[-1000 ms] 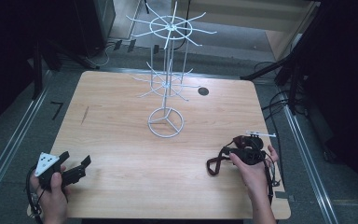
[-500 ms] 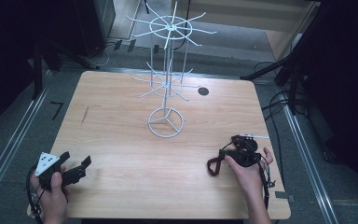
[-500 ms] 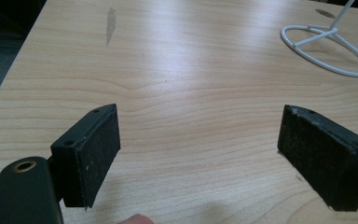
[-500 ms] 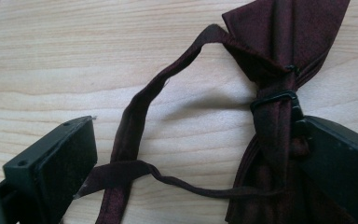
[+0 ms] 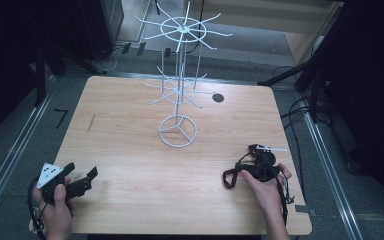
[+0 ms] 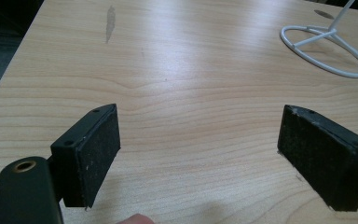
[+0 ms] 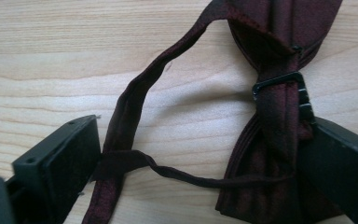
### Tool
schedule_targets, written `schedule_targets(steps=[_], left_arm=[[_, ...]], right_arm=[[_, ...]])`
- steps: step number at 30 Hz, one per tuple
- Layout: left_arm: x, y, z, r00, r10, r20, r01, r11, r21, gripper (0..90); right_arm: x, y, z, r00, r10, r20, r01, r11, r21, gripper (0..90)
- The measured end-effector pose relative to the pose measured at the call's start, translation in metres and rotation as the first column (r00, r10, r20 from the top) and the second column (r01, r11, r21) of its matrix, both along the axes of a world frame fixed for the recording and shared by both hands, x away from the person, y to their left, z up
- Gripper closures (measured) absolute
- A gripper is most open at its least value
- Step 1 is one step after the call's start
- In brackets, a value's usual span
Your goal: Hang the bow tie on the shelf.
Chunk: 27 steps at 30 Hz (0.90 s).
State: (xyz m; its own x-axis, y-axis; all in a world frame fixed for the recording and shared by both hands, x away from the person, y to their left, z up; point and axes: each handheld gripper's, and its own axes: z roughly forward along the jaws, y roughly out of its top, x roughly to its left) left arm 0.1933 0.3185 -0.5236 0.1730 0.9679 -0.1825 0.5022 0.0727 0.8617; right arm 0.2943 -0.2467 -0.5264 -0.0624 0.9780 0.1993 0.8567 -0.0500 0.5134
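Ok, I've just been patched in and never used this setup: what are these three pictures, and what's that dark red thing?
No robot here: a person holds a two-jaw hand gripper in each hand. The high view looks down on the wooden table from the person's side. The other two pictures come from cameras riding on the grippers, looking along their black jaws. The left gripper sits near the table's front left corner, jaws wide apart over bare wood. The right gripper has its jaws around a dark red bow tie and its strap, lying on the table; whether they pinch it I can't tell. A white wire display stand stands mid-table.
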Motion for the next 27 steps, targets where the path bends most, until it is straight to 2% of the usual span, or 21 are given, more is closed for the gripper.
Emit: schedule_targets(steps=[1, 4, 6, 7, 8, 9, 10, 12, 13, 14, 15, 18, 23, 24, 27], left_arm=[[0.0, 0.0, 0.0, 1.0, 0.0, 0.0, 0.0, 1.0, 0.0, 13.7], [0.0, 0.0, 0.0, 1.0, 0.0, -0.001, 0.0, 1.0, -0.001, 13.7], [0.0, 0.0, 0.0, 1.0, 0.0, -0.001, 0.0, 1.0, -0.003, 13.7], [0.0, 0.0, 0.0, 1.0, 0.001, -0.002, -0.001, 1.0, -0.003, 13.7], [0.0, 0.0, 0.0, 1.0, 0.001, -0.002, -0.001, 1.0, -0.003, 13.7], [0.0, 0.0, 0.0, 1.0, 0.001, -0.002, -0.001, 1.0, -0.003, 13.7], [0.0, 0.0, 0.0, 1.0, 0.0, -0.003, 0.0, 1.0, -0.003, 13.7], [0.0, 0.0, 0.0, 1.0, 0.001, -0.003, -0.001, 1.0, -0.003, 13.7], [0.0, 0.0, 0.0, 1.0, 0.001, -0.004, -0.001, 1.0, -0.003, 13.7], [0.0, 0.0, 0.0, 1.0, 0.0, -0.004, 0.0, 1.0, -0.004, 13.7], [0.0, 0.0, 0.0, 1.0, 0.001, -0.004, -0.001, 1.0, -0.004, 13.7], [0.0, 0.0, 0.0, 1.0, 0.0, -0.005, 0.0, 1.0, -0.004, 13.7], [0.0, 0.0, 0.0, 1.0, 0.001, -0.004, -0.001, 1.0, -0.003, 13.7], [0.0, 0.0, 0.0, 1.0, 0.001, -0.005, -0.001, 1.0, -0.003, 13.7], [0.0, 0.0, 0.0, 1.0, 0.001, -0.004, -0.001, 1.0, -0.003, 13.7]], right_arm=[[0.0, 0.0, 0.0, 1.0, 0.0, 0.0, 0.0, 1.0, 0.0, 4.1], [-0.002, 0.001, 0.0, 0.9999, 0.004, 0.013, -0.004, 0.999, -0.044, 9.8], [-0.005, 0.002, 0.0, 0.9997, 0.008, 0.025, -0.005, 0.9954, -0.095, 18.9], [-0.005, 0.002, 0.0, 0.9997, 0.008, 0.025, -0.005, 0.9954, -0.095, 18.9], [-0.007, 0.001, 0.0, 0.9993, 0.009, 0.037, -0.005, 0.9929, -0.119, 25.8], [-0.007, 0.001, 0.0, 0.9993, 0.009, 0.037, -0.005, 0.9929, -0.119, 25.8], [-0.008, 0.001, 0.001, 0.9991, 0.012, 0.04, -0.006, 0.9895, -0.144, 31.9], [-0.009, 0.001, 0.0, 0.9989, 0.014, 0.045, -0.007, 0.988, -0.154, 34.6], [-0.01, 0.0, 0.001, 0.9983, 0.015, 0.056, -0.004, 0.9844, -0.176, 42.6], [-0.01, -0.001, 0.001, 0.9982, 0.012, 0.059, -0.001, 0.984, -0.178, 46.3], [-0.01, -0.001, 0.001, 0.9982, 0.012, 0.059, -0.001, 0.984, -0.178, 46.3], [-0.012, -0.007, 0.001, 0.9972, 0.008, 0.075, 0.006, 0.9821, -0.188, 60.8], [-0.013, -0.009, 0.0, 0.9957, 0.014, 0.091, 0.005, 0.9793, -0.202, 69.0], [-0.014, -0.008, 0.0, 0.9949, 0.02, 0.099, 0.003, 0.9752, -0.221, 74.7], [-0.014, -0.008, -0.001, 0.9939, 0.025, 0.108, 0.0, 0.974, -0.227, 77.4]])
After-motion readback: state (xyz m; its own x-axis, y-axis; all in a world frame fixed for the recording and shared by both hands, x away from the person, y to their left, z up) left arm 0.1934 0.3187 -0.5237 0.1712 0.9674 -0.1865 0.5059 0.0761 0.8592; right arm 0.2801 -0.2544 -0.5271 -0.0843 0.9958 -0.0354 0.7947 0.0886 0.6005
